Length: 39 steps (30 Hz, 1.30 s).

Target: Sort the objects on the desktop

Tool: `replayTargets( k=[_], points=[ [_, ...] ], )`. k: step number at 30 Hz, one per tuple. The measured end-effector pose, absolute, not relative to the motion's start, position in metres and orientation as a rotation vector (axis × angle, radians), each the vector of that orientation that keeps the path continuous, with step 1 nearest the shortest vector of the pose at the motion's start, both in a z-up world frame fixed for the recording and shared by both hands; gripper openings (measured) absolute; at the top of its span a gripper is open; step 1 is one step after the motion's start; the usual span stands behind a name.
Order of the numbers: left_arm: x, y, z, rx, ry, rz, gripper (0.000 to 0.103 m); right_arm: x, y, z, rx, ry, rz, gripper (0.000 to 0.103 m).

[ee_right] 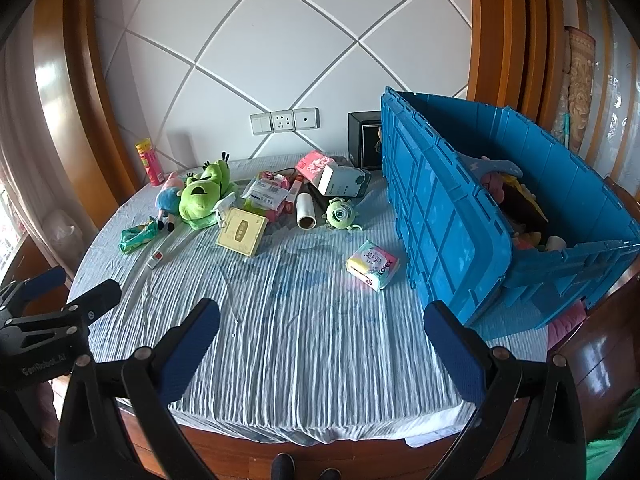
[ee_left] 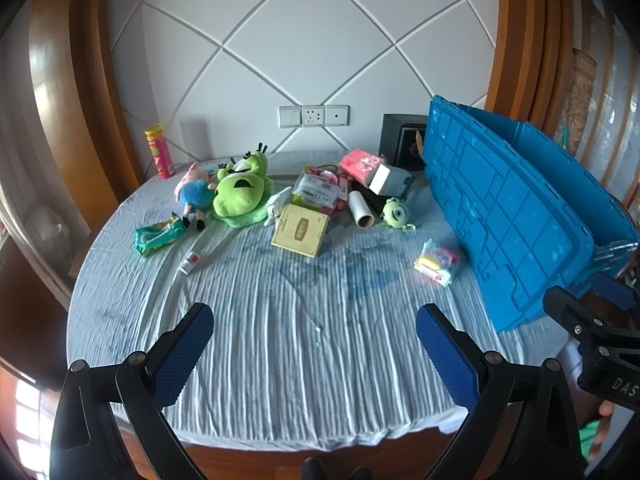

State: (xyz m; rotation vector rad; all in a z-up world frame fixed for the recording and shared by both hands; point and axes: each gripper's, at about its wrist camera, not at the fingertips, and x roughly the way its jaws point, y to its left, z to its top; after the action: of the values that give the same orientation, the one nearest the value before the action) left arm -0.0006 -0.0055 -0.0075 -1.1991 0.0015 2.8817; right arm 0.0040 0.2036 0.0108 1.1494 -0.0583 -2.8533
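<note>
Hand-held grippers [ee_left: 315, 330] [ee_right: 322, 322] wide, textured pads.

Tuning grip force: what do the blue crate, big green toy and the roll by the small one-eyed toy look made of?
Blue crate: rigid moulded plastic, matte, with ribbed panels. Big green toy: soft plush fabric, fuzzy and slumped. Roll: probably film or paper wound on a brown cardboard core; smooth white wrap, material uncertain.

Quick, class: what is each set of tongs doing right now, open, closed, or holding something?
Left tongs: open, holding nothing, above the striped cloth.
Right tongs: open, holding nothing.
</note>
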Motion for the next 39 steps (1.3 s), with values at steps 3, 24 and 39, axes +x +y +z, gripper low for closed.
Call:
replayTargets(
  k=[3,24,39],
  points=[
    [-0.002,-0.007,-0.008,-1.201,-0.005,2.880,0.102,0.003,0.203,0.010,1.152,-0.056,-2.853,0.103],
    [-0.024,-0.036,-0.042,-1.318,-0.036,2.835,0.102,-0.008,0.192,-0.007,1.221,-0.063,-2.812,0.103],
    [-0.107,-0.096,-0.192,-1.762,-0.048,2.700,0.102,-0.077,0.167,-0.126,1.611,-0.106,-2.599,0.103]
  ],
)
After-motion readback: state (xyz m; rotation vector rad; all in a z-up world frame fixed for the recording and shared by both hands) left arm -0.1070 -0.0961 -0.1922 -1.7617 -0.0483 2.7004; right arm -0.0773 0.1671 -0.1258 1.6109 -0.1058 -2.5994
